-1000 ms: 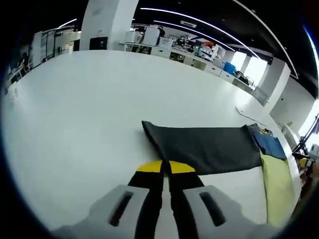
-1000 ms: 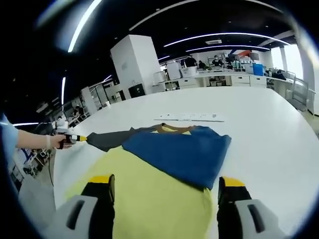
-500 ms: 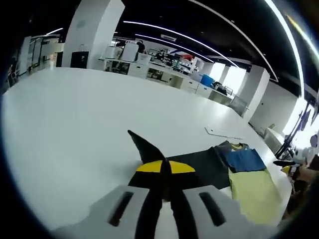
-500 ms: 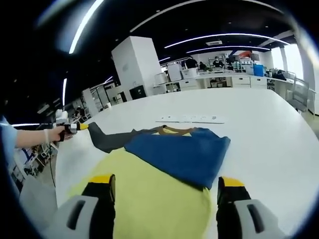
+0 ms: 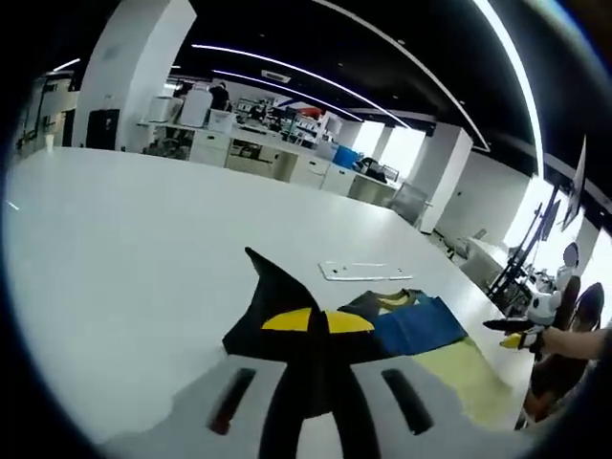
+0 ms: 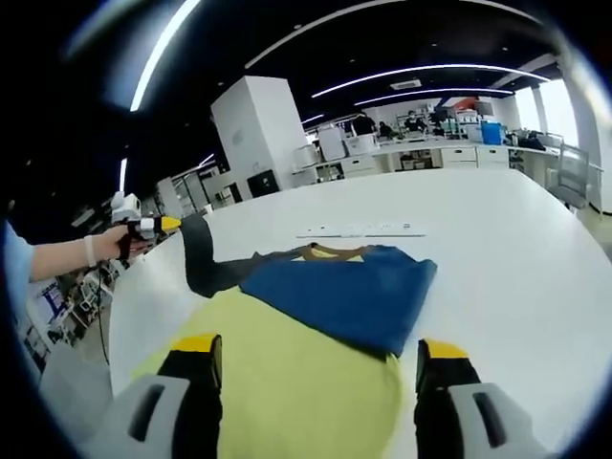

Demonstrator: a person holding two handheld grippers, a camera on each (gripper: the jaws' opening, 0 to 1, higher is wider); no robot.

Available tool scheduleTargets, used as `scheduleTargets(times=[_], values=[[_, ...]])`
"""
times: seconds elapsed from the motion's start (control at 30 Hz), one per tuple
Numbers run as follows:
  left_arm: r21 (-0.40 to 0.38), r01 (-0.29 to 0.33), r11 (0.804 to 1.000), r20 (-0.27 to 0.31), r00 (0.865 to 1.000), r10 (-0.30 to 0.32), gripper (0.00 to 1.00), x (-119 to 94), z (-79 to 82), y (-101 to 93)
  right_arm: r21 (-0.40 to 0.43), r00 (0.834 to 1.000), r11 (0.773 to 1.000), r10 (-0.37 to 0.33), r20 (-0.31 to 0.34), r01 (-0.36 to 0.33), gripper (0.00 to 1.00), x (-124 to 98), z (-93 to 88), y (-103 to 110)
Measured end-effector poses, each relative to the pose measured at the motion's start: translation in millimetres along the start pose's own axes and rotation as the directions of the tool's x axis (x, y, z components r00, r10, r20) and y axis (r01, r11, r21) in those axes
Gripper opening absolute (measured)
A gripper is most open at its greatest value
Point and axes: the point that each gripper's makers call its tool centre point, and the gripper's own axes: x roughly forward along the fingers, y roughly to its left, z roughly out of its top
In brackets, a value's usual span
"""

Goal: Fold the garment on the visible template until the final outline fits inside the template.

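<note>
The garment lies on the white table [image 6: 497,239]: a yellow-green body [image 6: 296,373], a blue part [image 6: 349,292] folded across it, and a dark grey sleeve [image 6: 203,260]. My left gripper [image 5: 316,321] is shut on that dark sleeve [image 5: 263,287] and holds its end up off the table. In the right gripper view the left gripper [image 6: 164,224] shows at the left in a person's hand, with the sleeve hanging from it. My right gripper [image 6: 316,356] stands open low over the yellow-green body, with nothing between its fingers. It also shows at the right edge of the left gripper view, right gripper [image 5: 509,331].
A flat white strip [image 6: 360,230] lies on the table just beyond the garment's collar, also seen as the strip [image 5: 368,271]. Desks, cabinets and a white pillar [image 6: 253,129] stand far behind. The table edge runs near the person's sleeve [image 6: 14,277].
My left gripper has lifted the dark sleeve off the table and carried it up and in toward the garment's body. The right gripper has stayed open in place.
</note>
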Motion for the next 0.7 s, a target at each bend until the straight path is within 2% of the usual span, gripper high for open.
scheduleTargets(times=[0.13, 0.2, 0.43, 0.7], values=[[0.009, 0.051, 0.999, -0.026, 0.998, -0.051, 0.00, 18.2, -8.4, -24.5, 0.019, 1.000, 1.000, -0.006, 0.012, 0.006, 0.83, -4.9, -0.2, -1.4], [0.006, 0.064, 0.998, -0.028, 0.998, -0.064, 0.00, 30.8, -6.5, -25.0, 0.022, 1.000, 1.000, -0.008, 0.016, 0.008, 0.83, -6.1, -0.5, -2.1], [-0.030, 0.121, 0.992, -0.055, 0.991, -0.123, 0.00, 68.1, -18.4, -56.3, 0.031, 0.999, 0.999, -0.017, 0.027, 0.016, 0.83, -9.9, -3.0, -4.5], [-0.047, 0.192, 0.980, -0.086, 0.977, -0.196, 0.00, 104.1, -27.3, -91.1, 0.042, 0.999, 0.999, -0.034, 0.027, 0.033, 0.82, -14.5, -10.2, -16.7]])
